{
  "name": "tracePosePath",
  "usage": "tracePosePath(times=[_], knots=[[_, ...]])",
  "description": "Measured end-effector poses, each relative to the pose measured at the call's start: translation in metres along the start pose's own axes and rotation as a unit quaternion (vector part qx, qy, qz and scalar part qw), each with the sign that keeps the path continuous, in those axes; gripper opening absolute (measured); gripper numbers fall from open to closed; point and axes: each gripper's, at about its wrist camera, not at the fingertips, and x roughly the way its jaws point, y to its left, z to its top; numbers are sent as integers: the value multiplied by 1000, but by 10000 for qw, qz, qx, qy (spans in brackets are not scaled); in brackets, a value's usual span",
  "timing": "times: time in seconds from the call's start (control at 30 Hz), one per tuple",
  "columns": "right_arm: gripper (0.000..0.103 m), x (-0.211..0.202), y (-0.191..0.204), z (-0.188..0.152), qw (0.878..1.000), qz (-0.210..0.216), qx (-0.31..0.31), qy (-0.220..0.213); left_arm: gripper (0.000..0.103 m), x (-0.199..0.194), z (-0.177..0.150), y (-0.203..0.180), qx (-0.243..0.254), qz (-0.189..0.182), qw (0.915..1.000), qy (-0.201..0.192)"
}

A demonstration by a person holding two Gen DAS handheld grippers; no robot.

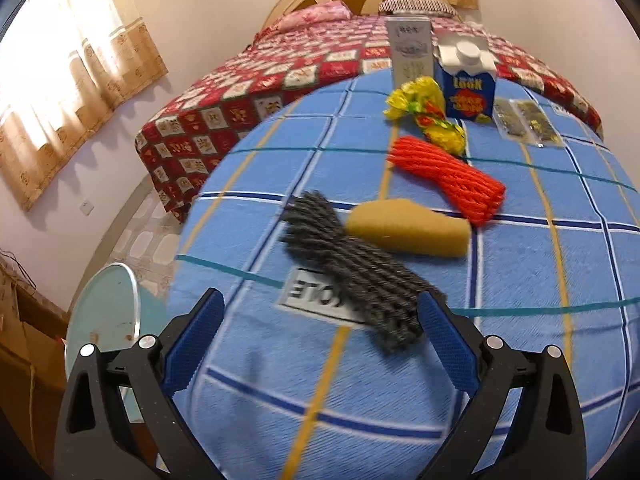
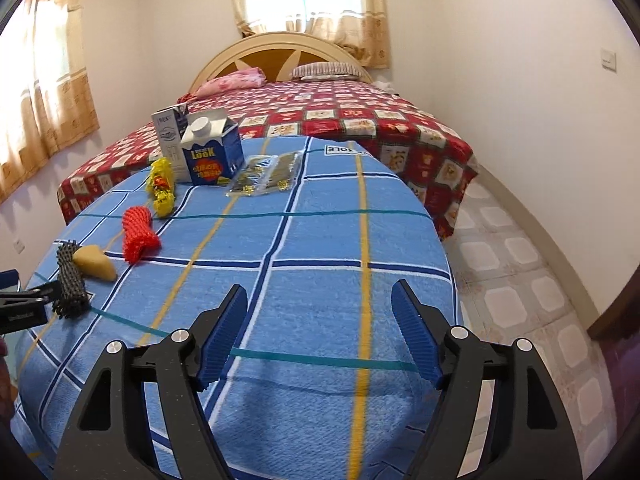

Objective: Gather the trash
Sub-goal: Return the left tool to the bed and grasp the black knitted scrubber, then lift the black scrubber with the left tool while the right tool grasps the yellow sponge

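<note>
While the left gripper [image 1: 320,312] hangs over the blue checked cloth [image 1: 520,300] with its jaws spread wide and nothing pressed between them, the grey net roll [image 1: 356,268] lies just past its right fingertip, long axis running from ten o'clock to four o'clock in that view. Just beyond, at one o'clock, the tan sponge [image 1: 408,232] touches the roll, then the red net roll [image 1: 448,176], the yellow wrapper [image 1: 428,112], the blue carton [image 1: 466,88] and a grey box [image 1: 412,52]. The right gripper [image 2: 320,320] is likewise apart and empty over bare cloth, with clear room all around it. Only its view shows the left gripper's black tip at nine o'clock beside the grey roll, and the tiled floor [image 2: 520,280] off the table's right edge. Clear foil packets [image 2: 264,176] lie flat at eleven o'clock. Only the left view shows the pale round tabletop [image 1: 104,312] at eight o'clock. A red quilted bed [image 2: 360,120] lies behind the table.
</note>
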Motion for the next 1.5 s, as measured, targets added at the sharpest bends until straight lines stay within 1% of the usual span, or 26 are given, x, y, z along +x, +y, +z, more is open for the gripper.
tracePosePath(times=[0.03,0.13,0.23,0.27,0.3,0.37,0.43,0.5,0.53,0.57,0.6,0.63,0.67,0.8,0.83,0.9,0.93,1.0,1.17,1.23,1.33,1.37,1.4,1.43,1.47,1.5], knots=[[74,0,0,-1,10000,9,11,0,95,3,1,-6,21,-59,10000,59],[75,0,3,-3,9999,103,-13,7,96,11,0,-13,94,-50,9998,153],[75,-1,8,-3,9999,164,-33,10,95,12,-2,-11,141,-142,9997,148],[75,-2,10,-4,9998,200,-46,12,92,11,-3,-10,161,-184,9996,128],[76,-2,11,-3,9998,211,-56,13,85,9,-5,-7,185,-323,9993,102],[76,-2,16,-4,9997,247,-85,20,76,9,-7,-2,211,-546,9982,132],[76,-3,22,-5,9995,278,-131,26,76,9,-10,7,138,-682,9974,177],[76,-3,27,-5,9993,323,-166,39,69,9,-12,13,115,-732,9971,169],[76,-3,30,-6,9992,347,-194,40,68,9,-13,15,120,-726,9972,152],[76,-4,32,-6,9991,356,-209,41,61,9,-13,18,115,-725,9972,151],[76,-5,36,-7,9990,377,-256,42,48,10,-14,20,115,-769,9968,170],[76,-5,38,-7,9989,381,-267,39,43,10,-13,23,128,-860,9960,207],[76,-5,39,-7,9988,394,-285,34,39,10,-13,25,137,-858,9960,209],[77,-7,42,-8,9988,411,-274,15,38,2,-12,43,-10,-822,9965,157],[77,-7,41,-8,9988,407,-264,7,40,-2,-12,47,-41,-789,9968,119],[77,-8,39,-7,9989,409,-219,-11,69,-7,-12,51,-94,-724,9973,61],[77,-8,38,-7,9990,404,-199,-30,71,-10,-12,51,-125,-703,9974,25],[77,-10,36,-7,9991,387,-180,-52,71,-13,-10,50,-141,-701,9974,15],[78,-10,30,-6,9994,297,-132,-79,71,-10,-4,29,-136,-709,9974,34],[78,-7,26,-5,9996,246,-93,-51,71,-2,-3,21,-111,-613,9980,51],[78,-2,23,-6,9998,171,-93,8,69,18,-3,16,-122,-527,9982,261],[78,-1,23,-6,9998,150,-97,33,59,21,-4,16,-117,-506,9982,304],[78,3,22,-6,9998,123,-91,84,36,28,-6,19,-108,-548,9976,415],[78,5,21,-6,9998,124,-74,120,24,32,-7,23,-146,-676,9962,529],[78,7,22,-5,9998,141,-62,145,16,32,-9,27,-197,-784,9952,549],[78,7,22,-5,9998,153,-61,143,13,31,-9,31,-194,-794,9952,534]])
